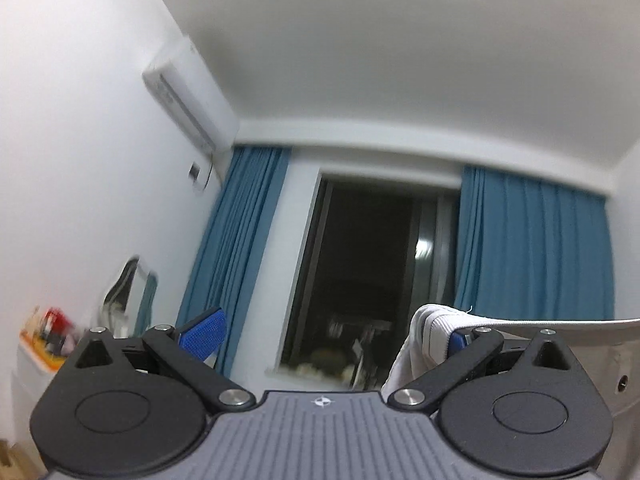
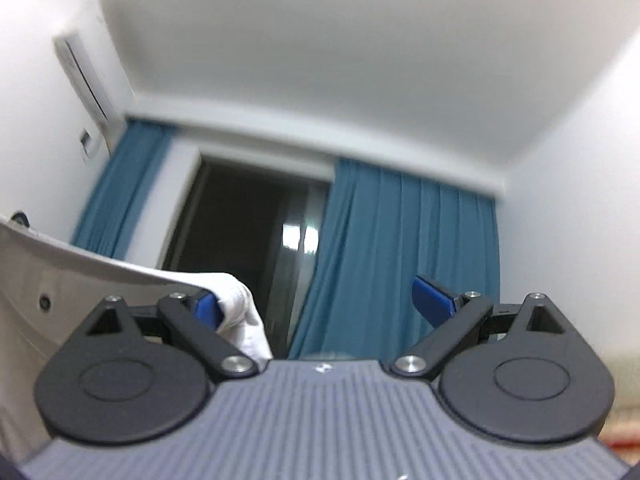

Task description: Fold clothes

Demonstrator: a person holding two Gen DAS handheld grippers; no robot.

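Both grippers point upward toward the ceiling and the dark window [image 1: 372,280].

Left gripper [image 1: 336,332]: jaws spread wide, released. The white garment [image 1: 424,344] drapes over the blue pad of the finger at 3 o'clock and hangs down beside it. A taut edge of the cloth runs off toward 3 o'clock. The opposite pad, at 9 o'clock, is bare.

Right gripper [image 2: 324,304]: jaws spread wide, released. The same garment wraps the blue pad of the finger at 9 o'clock and stretches away toward 9 o'clock. The pad at 3 o'clock is bare.

Background: blue curtains [image 2: 404,248] flank the window. An air conditioner [image 1: 188,92] is mounted at 10 o'clock.
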